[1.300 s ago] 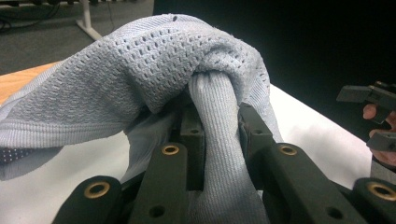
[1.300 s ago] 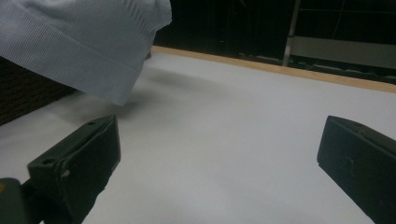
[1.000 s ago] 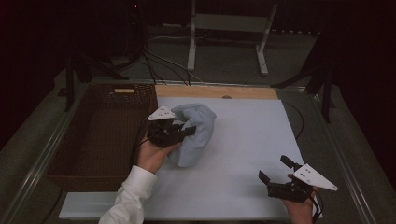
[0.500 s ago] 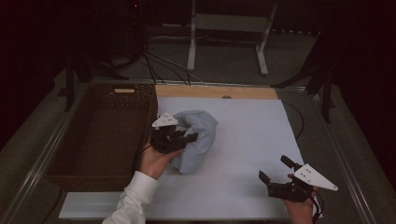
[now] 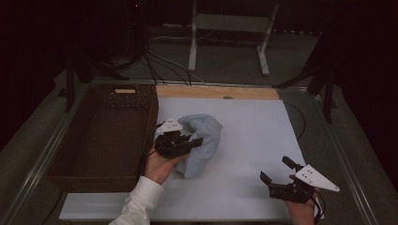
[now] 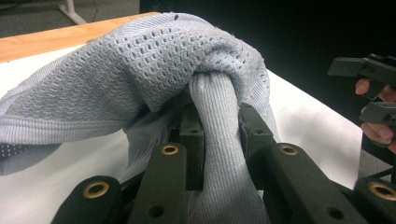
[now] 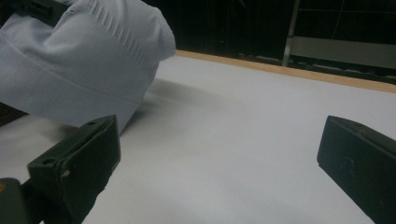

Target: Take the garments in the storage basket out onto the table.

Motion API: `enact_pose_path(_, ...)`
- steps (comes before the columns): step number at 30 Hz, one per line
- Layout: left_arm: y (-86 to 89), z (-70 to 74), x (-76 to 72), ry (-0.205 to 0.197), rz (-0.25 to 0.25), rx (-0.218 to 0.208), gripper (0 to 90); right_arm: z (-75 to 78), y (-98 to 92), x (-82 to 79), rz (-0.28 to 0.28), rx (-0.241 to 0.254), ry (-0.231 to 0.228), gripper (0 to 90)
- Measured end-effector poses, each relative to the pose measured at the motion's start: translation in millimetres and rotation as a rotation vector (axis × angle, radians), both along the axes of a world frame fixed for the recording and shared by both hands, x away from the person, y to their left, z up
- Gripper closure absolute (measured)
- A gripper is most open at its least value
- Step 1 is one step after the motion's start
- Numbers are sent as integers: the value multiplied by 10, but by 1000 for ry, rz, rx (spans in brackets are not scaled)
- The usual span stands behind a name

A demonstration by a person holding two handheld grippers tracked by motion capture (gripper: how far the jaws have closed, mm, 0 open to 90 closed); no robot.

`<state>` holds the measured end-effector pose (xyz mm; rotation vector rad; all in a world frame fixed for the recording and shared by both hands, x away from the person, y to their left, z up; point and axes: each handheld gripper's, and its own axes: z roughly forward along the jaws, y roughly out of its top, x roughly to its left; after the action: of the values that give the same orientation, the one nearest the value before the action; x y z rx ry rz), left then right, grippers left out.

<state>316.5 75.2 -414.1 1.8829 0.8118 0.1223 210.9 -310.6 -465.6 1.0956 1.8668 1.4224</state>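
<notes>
Left gripper view shows the left hand-held gripper (image 6: 219, 135) clamped on a bunched fold of the grey cloth (image 6: 140, 70), which lies just right of the basket (image 5: 101, 136), so lift it well clear of the basket's rim while the right hand-held gripper (image 5: 278, 171) waits, jaws apart.

Worktop (image 5: 244, 117), white sheet surface, wooden strip (image 5: 211, 92) along far edge.
Carries: dark wicker basket (image 5: 105, 136) at left; bunched pale blue knit garment (image 5: 202, 140) just beside it, near centre.
</notes>
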Motion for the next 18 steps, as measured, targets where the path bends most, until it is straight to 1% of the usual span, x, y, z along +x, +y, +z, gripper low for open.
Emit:
enact_pose_path(1,-8,-7,-2,1,-4,3,764,0,0,0,0,-1,-1,0)
enact_pose_path(6,-61,-54,-3,16,-19,-6,762,0,-2,1,-1,-1,0,0)
enact_pose_path(18,-124,-121,-12,43,-29,-11,761,0,-1,0,0,-1,0,0)
